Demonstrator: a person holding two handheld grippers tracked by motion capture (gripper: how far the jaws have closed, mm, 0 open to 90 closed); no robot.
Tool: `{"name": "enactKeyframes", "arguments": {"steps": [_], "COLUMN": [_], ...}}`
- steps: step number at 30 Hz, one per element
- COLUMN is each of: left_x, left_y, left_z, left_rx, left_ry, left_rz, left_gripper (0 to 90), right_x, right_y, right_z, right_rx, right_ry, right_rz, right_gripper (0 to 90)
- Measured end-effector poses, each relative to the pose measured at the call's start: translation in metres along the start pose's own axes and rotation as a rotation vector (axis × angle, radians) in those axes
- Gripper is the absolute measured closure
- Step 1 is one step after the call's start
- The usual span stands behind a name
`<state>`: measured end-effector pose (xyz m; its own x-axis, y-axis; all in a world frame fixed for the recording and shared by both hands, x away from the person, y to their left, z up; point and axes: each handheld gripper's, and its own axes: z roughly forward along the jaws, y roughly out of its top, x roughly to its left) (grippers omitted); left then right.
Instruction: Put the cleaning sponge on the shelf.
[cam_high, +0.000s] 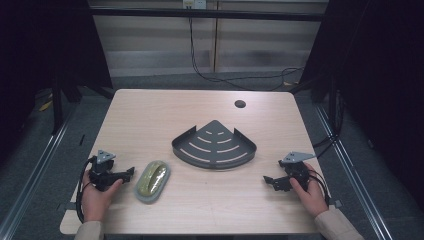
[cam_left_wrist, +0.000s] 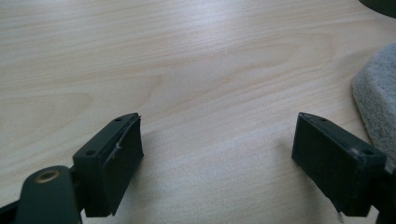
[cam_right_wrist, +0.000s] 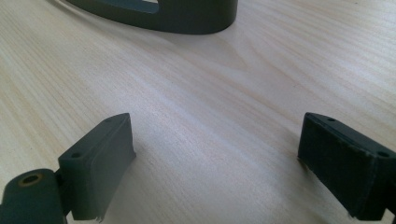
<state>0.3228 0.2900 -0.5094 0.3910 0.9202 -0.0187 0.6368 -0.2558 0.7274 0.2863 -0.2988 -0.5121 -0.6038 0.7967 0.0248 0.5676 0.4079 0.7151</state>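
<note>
Your left gripper (cam_high: 131, 171) rests on the table (cam_high: 150, 115) near its left edge, toward the near-left corner. Its jaws stand spread with bare wood between them, as the left gripper view shows. Just beside its tips, on the inner side, lies the sponge (cam_high: 152, 181): a yellow-green top on a grey pad, flat on the table close to the near edge. In the left gripper view the grey pad of the sponge (cam_left_wrist: 376, 105) sits just outside one jaw, not between the two. Further right, at the middle of the table, sits the dark slotted corner rack (cam_high: 214, 145), empty. Your right gripper (cam_high: 267, 179) rests near the right edge, pointing inward, well apart from the rack, jaws likewise spread over bare table.

By the look of it the work has not begun: nothing is held and the sponge lies outside the rack. Left to do, likely: shift the left gripper over the sponge, close on it, carry it to the rack.
</note>
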Motion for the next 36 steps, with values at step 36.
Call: {"name": "enactKeyframes", "arguments": {"steps": [36], "left_x": [-0.044], "left_y": [0.085], "left_z": [-0.052], "left_rx": [0.471], "left_ry": [-0.207], "left_rz": [0.071], "left_gripper": [32.9], "right_x": [0.0], "right_y": [0.0], "right_z": [0.0], "right_rx": [0.0], "right_ry": [-0.001], "right_rz": [0.0], "right_gripper": [9.8]}}
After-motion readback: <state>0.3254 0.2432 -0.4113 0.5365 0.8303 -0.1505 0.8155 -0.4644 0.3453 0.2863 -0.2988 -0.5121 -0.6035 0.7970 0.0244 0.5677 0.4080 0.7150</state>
